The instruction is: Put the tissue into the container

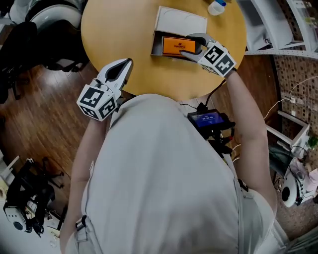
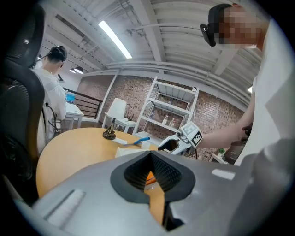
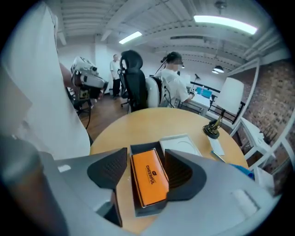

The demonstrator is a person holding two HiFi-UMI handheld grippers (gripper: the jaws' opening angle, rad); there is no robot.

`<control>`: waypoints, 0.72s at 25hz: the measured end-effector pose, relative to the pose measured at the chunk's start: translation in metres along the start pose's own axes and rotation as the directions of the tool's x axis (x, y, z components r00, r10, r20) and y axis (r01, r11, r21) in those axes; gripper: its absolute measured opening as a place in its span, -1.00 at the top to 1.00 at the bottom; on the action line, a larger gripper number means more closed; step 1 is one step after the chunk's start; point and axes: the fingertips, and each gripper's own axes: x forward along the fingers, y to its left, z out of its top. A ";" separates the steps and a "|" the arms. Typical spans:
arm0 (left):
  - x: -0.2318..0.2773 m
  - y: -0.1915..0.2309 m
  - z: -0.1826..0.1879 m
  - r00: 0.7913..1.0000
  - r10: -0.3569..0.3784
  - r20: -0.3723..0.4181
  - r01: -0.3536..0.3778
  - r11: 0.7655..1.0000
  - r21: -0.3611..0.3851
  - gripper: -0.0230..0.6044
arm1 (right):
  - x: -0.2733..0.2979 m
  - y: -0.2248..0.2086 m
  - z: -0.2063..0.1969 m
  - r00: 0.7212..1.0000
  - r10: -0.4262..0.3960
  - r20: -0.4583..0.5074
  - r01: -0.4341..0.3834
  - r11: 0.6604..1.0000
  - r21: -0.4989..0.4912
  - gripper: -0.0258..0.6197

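Note:
An orange tissue pack lies flat inside a dark open container on the round wooden table. My right gripper reaches over the container's right end. Its jaws stand on either side of the pack, open, with a thin gap showing at the left pad. My left gripper hovers at the table's near edge, left of the container. Its fingertips are together and it holds nothing. In the left gripper view the right gripper shows across the table.
A white lid lies just beyond the container. A small white bottle stands at the table's far edge, with a lamp base and blue pen nearby. An office chair and white shelving flank the table.

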 end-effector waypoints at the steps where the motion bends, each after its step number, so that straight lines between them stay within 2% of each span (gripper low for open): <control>1: 0.009 0.002 0.001 1.000 -0.018 -0.004 0.018 1.000 0.005 0.92 | -0.007 -0.001 0.004 0.999 -0.010 0.034 0.009 1.000 0.025 0.13; 5: 0.039 0.004 0.005 0.997 -0.077 -0.021 0.078 0.996 0.030 0.92 | -0.038 -0.001 0.020 0.978 -0.053 0.203 0.027 0.991 0.129 0.33; 10: 0.066 0.005 0.007 0.990 -0.132 -0.041 0.134 0.989 0.059 0.93 | -0.077 -0.001 0.032 0.910 -0.112 0.400 0.008 0.968 0.251 0.77; 11: 0.070 0.005 0.008 0.989 -0.139 -0.043 0.142 0.988 0.062 0.92 | -0.083 -0.001 0.033 0.898 -0.122 0.422 0.008 0.965 0.262 0.89; 12: 0.073 0.005 0.008 0.988 -0.145 -0.044 0.148 0.987 0.064 0.92 | -0.087 -0.002 0.033 0.889 -0.131 0.439 0.008 0.963 0.270 0.92; 14: 0.078 0.005 0.009 0.987 -0.155 -0.048 0.158 0.985 0.068 0.92 | -0.094 -0.001 0.034 0.878 -0.143 0.457 0.012 0.961 0.278 0.92; 18: 0.083 0.006 0.013 0.985 -0.164 -0.045 0.166 0.984 0.068 0.93 | -0.095 0.001 0.035 0.878 -0.149 0.455 0.030 0.966 0.258 0.92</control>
